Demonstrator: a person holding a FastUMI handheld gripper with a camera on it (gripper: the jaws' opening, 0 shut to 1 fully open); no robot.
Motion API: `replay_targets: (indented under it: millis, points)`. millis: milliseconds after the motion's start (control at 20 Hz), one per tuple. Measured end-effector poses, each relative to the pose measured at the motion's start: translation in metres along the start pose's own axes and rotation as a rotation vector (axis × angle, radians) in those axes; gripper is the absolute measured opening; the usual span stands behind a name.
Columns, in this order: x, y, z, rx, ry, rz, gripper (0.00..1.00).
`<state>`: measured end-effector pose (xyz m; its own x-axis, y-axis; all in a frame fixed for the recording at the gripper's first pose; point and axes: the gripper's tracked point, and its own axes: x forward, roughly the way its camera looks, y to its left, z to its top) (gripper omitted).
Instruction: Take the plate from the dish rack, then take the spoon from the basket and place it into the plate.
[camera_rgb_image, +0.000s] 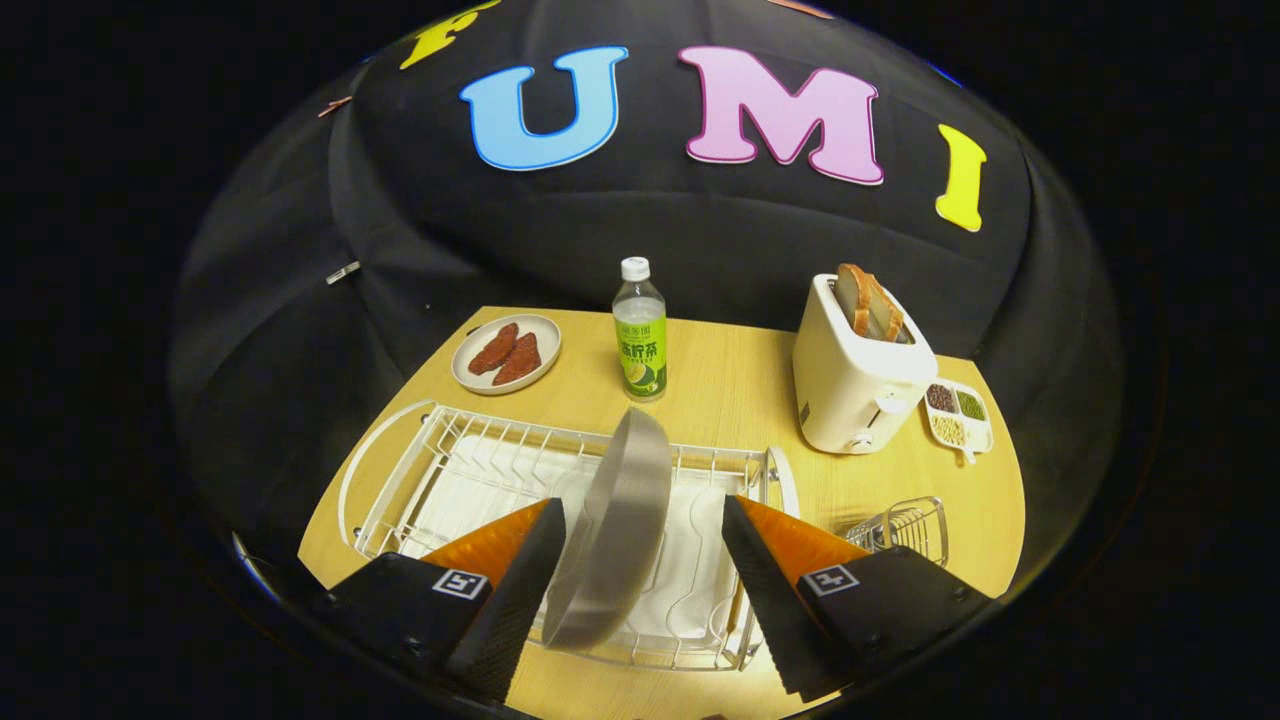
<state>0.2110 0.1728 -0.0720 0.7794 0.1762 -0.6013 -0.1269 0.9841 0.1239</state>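
Plate between parted tongs, wooden table

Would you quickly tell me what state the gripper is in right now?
Gripper: open, fingers either side of the upright plate in the dish rack; one finger is close against the plate, the other stands apart, so nothing is held.

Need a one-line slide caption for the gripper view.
Open gripper straddles an upright grey round plate in the white wire dish rack, fingers not yet pressing it.
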Motion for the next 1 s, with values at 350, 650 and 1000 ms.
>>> replay_targets:
  millis: [350, 650, 1000]
  points:
    - [0.027, 0.007, -0.014, 0.141, 0.108, 0.002, 0.81]
    - [0.025, 0.016, -0.019, 0.121, 0.135, -0.040, 0.42]
    - [0.015, 0.026, -0.012, 0.041, 0.108, -0.108, 0.38]
